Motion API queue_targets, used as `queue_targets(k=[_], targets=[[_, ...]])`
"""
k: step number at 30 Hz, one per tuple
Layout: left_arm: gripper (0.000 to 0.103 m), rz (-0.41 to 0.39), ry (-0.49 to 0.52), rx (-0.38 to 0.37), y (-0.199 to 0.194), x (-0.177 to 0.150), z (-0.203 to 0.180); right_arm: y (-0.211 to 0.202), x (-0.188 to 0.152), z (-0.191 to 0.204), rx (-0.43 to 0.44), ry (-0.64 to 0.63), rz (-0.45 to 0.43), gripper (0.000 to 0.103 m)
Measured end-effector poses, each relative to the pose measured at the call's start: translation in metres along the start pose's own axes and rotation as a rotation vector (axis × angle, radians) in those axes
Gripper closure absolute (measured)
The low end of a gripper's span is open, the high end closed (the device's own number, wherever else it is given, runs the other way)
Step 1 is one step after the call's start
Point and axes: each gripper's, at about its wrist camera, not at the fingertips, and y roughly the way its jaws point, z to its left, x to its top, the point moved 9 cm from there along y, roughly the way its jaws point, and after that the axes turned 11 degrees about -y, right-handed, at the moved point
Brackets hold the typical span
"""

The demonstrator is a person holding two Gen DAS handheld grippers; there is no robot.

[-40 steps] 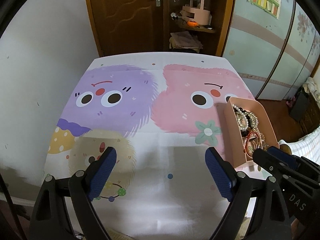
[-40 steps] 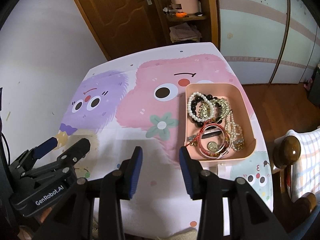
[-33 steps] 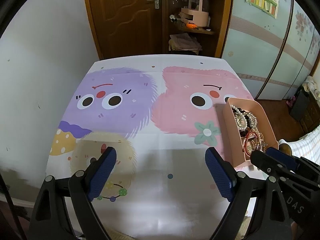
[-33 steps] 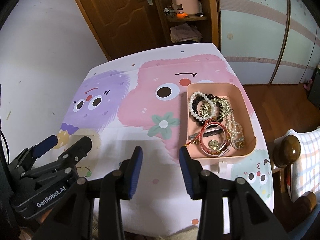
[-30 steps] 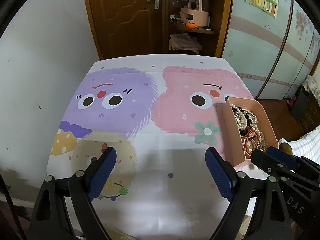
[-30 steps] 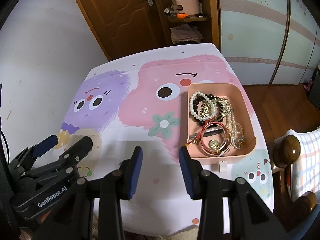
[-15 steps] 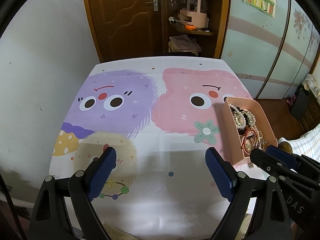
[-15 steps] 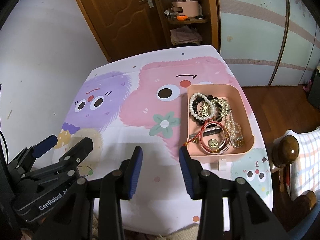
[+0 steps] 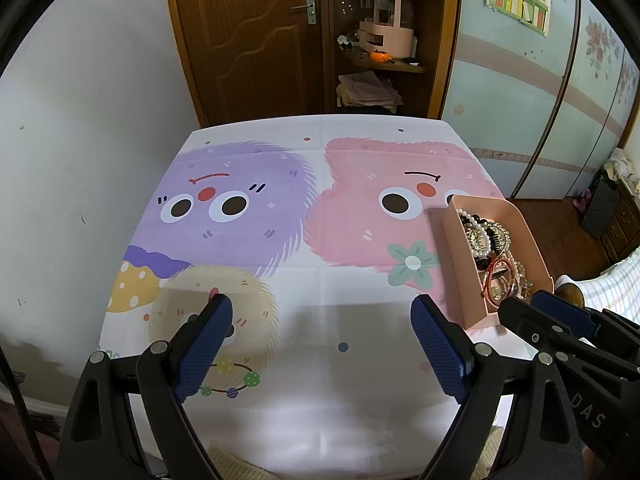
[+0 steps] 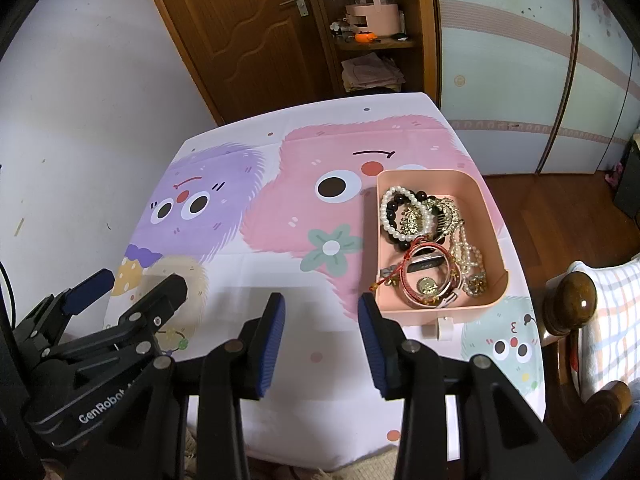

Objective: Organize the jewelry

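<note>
A pink tray [image 10: 495, 236] on the table's right side holds a heap of jewelry: a pearl bracelet [image 10: 387, 216], a gold comb [image 10: 412, 216], red cord bangles [image 10: 412, 276] and bead strands. The tray also shows in the left wrist view [image 9: 460, 268]. My left gripper [image 9: 320, 344] is open and empty above the table's near left. My right gripper [image 10: 320, 340] is open and empty, just left of the tray's near corner. Each gripper shows in the other's view: the left one [image 10: 132, 292], the right one [image 9: 532, 312].
The table wears a cartoon-monster cloth [image 9: 320, 280] and stands against a white wall on the left. A wooden door [image 9: 248, 32] and shelf with a pink box [image 9: 386, 36] are behind. A wooden chair post [image 10: 574, 300] stands at the right.
Both grippers have drawn back and up a little from the table, so more of it shows. Both jaws stay open and nothing was picked up.
</note>
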Motion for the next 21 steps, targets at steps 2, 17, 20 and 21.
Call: queue_targets(k=[2, 17, 20, 21], targets=[[0.013, 0.001, 0.000, 0.003, 0.0004, -0.0004, 0.0000, 0.0000, -0.0004, 0.0000, 0.000, 0.000, 0.002, 0.065], [0.013, 0.009, -0.006, 0.004, -0.0008, -0.0008, 0.0032, 0.0001, -0.0014, 0.0017, -0.002, -0.003, 0.003, 0.065], [0.013, 0.011, -0.006, 0.003, -0.0008, -0.0017, 0.0033, 0.0001, -0.0017, 0.0020, -0.002, -0.004, 0.004, 0.065], [0.013, 0.012, -0.006, 0.001, -0.0007, -0.0022, 0.0036, -0.0001, -0.0017, 0.0021, -0.003, -0.004, 0.004, 0.065]])
